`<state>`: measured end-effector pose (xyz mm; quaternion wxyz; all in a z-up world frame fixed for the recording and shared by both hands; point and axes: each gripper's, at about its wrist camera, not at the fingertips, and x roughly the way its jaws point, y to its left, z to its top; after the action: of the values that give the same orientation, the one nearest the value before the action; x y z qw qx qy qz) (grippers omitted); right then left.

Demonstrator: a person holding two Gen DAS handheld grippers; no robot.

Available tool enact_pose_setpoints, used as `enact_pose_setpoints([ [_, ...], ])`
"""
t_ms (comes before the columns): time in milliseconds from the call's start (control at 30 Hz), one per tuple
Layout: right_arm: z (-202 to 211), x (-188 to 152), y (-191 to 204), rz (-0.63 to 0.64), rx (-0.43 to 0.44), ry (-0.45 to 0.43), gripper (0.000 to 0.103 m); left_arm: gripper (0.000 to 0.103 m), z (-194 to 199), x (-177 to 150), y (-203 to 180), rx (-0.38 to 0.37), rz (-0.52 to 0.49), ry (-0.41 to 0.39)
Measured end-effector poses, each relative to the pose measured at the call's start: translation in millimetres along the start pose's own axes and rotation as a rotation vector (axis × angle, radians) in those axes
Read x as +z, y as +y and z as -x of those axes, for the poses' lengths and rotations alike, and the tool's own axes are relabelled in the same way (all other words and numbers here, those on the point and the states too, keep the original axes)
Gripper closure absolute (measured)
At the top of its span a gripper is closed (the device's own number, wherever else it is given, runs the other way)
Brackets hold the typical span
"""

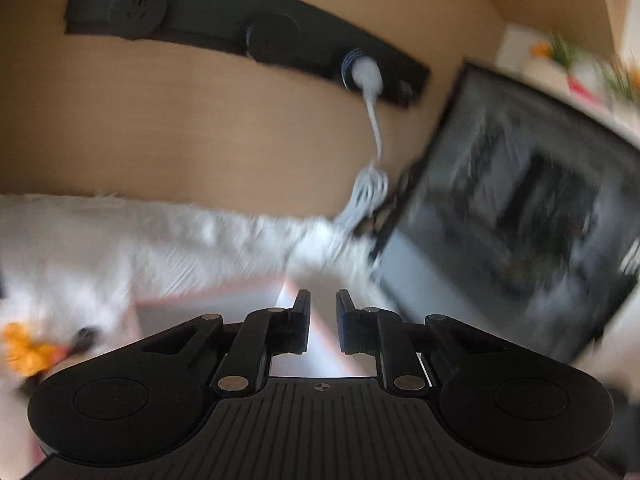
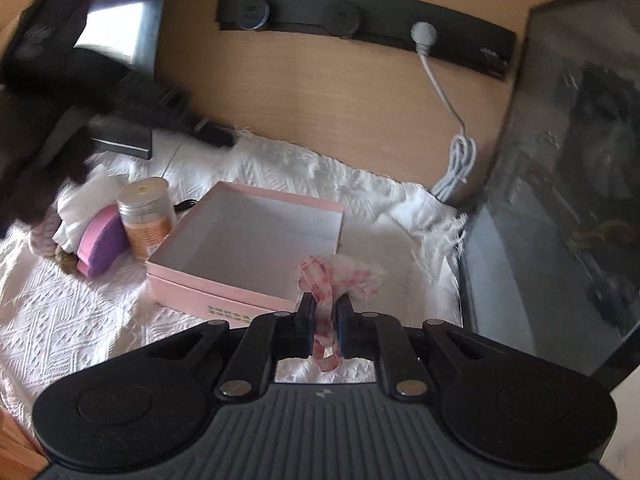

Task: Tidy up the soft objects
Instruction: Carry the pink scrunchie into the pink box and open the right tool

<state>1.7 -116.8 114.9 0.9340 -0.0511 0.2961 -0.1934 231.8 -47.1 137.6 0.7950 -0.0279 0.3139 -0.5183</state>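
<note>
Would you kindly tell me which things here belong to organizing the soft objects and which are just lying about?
Part of the job:
- pink-and-white cloth, pinched in the right claw
- open pink box, nothing inside it
- left claw, holding nothing
- purple and white soft items beside the jar

Just lying about:
- jar
- white cable plugged into the wall
- dark framed panel
- white bedspread

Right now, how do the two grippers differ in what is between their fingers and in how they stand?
The right gripper is shut on a pink-and-white checked cloth, which hangs over the near corner of the open pink box. The left gripper holds nothing: a narrow gap is visible between its fingers, with no thing in it. The left view is blurred; the right view is mostly sharp. Both point toward the wooden wall with the black socket strip.
</note>
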Motion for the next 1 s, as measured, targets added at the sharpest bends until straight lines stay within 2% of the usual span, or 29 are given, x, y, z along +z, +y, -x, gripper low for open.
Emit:
enact_pose_setpoints([
  [33, -2.4, -1.7, -1.7, -0.012, 0.002, 0.002, 0.092, 0.082, -12.8, 5.1, 8.7, 0.019, 0.043, -0.001],
  [100, -7.8, -4.5, -3.6, -0.028, -0.007, 0.013, 0.092, 0.084, -36.1, 4.3, 18.6, 0.161, 0.102, 0.040],
  [133, -9.2, -6.5, -5.5, -0.033, -0.008, 0.018, 0.092, 0.084, -45.8, -0.5, 18.8, 0.219, 0.091, 0.053],
  [167, -11.4, -7.3, -5.9, -0.037, -0.007, 0.023, 0.092, 0.084, -52.5, -7.6, 17.5, 0.231, 0.046, 0.057],
  [200, -14.1, -7.1, -7.5, -0.039, -0.005, 0.023, 0.092, 0.084, -55.4, -15.0, 15.5, 0.211, -0.012, 0.057],
  [267, -17.8, -5.2, -8.9, -0.037, -0.003, 0.014, 0.092, 0.084, -54.4, -23.1, 12.0, 0.191, -0.049, 0.071],
  [400, -33.0, 15.8, -8.7, -0.030, 0.022, -0.023, 0.092, 0.083, -27.6, -36.0, 11.5, 0.172, 0.037, 0.073],
  [533, -58.4, 53.2, -0.4, -0.017, 0.064, -0.083, 0.092, 0.083, 7.9, -50.5, -1.1, 0.190, 0.039, 0.033],
  [567, -65.7, 62.9, 1.0, -0.026, 0.087, -0.100, 0.089, 0.083, 16.7, -57.0, -1.6, 0.193, 0.035, 0.026],
  [633, -83.5, 79.9, 4.8, -0.044, 0.144, -0.099, 0.068, 0.083, 31.5, -67.3, -2.2, 0.201, 0.030, 0.020],
  [667, -92.1, 85.7, 8.2, -0.045, 0.160, -0.086, 0.054, 0.083, 35.9, -72.8, -1.8, 0.199, 0.029, 0.027],
  [700, -98.6, 88.9, 12.6, -0.046, 0.162, -0.085, 0.051, 0.083, 40.6, -78.0, -2.1, 0.187, 0.027, 0.040],
  [767, -104.2, 89.3, 21.3, -0.027, 0.153, -0.085, 0.051, 0.083, 38.2, -91.3, -3.8, 0.153, 0.005, 0.103],
  [833, -103.5, 84.0, 25.4, -0.022, 0.158, -0.080, 0.051, 0.083, 32.1, -105.4, -6.5, 0.151, -0.019, 0.157],
  [1000, -81.5, 37.2, 22.2, 0.035, 0.159, -0.036, 0.049, 0.083, 25.7, -126.7, 1.8, 0.170, 0.046, 0.226],
])
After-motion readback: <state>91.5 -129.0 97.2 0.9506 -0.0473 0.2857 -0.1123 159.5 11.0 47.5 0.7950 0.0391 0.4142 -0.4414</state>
